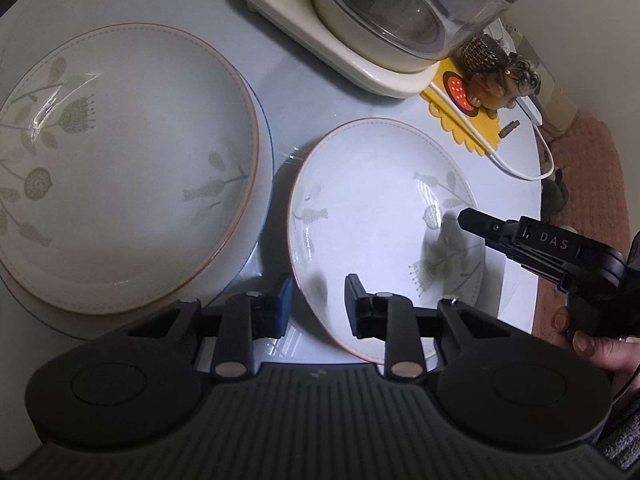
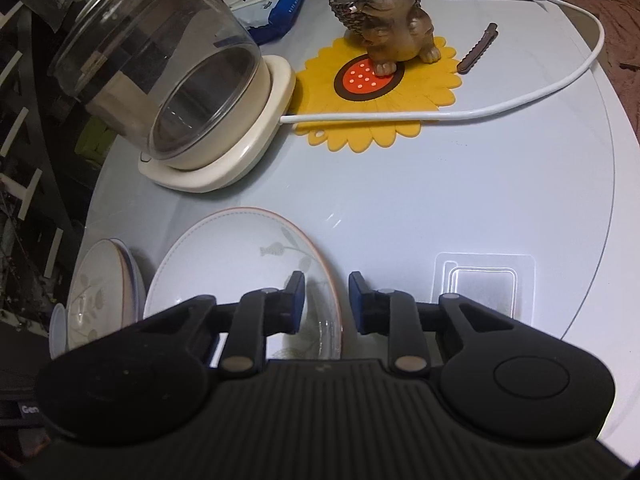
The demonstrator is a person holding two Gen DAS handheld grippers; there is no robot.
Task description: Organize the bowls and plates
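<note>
Plate (image 1: 372, 216) lies flat on the surface (image 1: 328, 96); left tongs (image 1: 318, 300) and right tongs (image 2: 326, 300) both straddle its rim, released.

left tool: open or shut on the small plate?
Open. The left tool has its fingers spread either side of the small plate rim, with a visible gap; nothing clamped.

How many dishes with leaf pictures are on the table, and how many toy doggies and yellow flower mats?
Leaf-pattern dishes: 2, the big one and the smaller one
Toy dogs: 1
Yellow flower mats: 1
Total: 4
A blue-rimmed plate peeks out under the big dish; I left it out.
</note>
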